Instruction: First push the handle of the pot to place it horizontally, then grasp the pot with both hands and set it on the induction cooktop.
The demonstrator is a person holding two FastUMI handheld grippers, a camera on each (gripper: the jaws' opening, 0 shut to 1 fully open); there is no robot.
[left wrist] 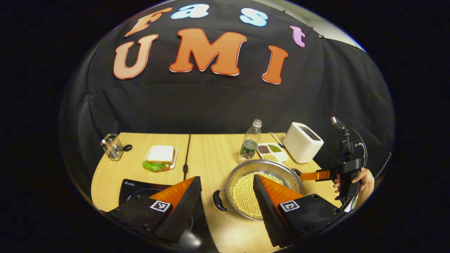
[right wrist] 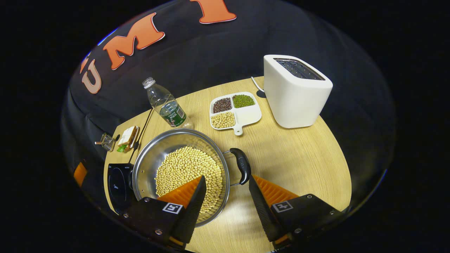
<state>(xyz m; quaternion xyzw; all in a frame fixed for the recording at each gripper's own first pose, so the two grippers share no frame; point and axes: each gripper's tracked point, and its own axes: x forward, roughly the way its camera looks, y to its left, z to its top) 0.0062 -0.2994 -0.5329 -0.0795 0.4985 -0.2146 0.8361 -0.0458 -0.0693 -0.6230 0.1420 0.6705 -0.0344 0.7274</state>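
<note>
Both grippers hover with jaws spread over a steel pot of soybeans on a wooden table.

In the left gripper view, the left gripper (left wrist: 226,191) hangs with its jaws wide apart, holding nothing; the pot (left wrist: 263,188) sits on the table (left wrist: 211,154) just right of the induction cooktop (left wrist: 140,188), its near black handle (left wrist: 218,201) lying between the fingers. Beyond it stand a water bottle (left wrist: 250,141), a divided bean dish (left wrist: 271,151) and a white toaster (left wrist: 303,142); a sandwich plate (left wrist: 160,156) and a wire basket (left wrist: 112,147) sit to the left. The right gripper (left wrist: 318,174), held by a hand (left wrist: 362,179), reaches toward the pot's far side.

In the right gripper view, the right gripper (right wrist: 226,188) is likewise spread, its fingers straddling the pot's (right wrist: 181,168) rim and its other handle (right wrist: 242,165) without touching. The cooktop (right wrist: 117,186) lies at the pot's left.
</note>
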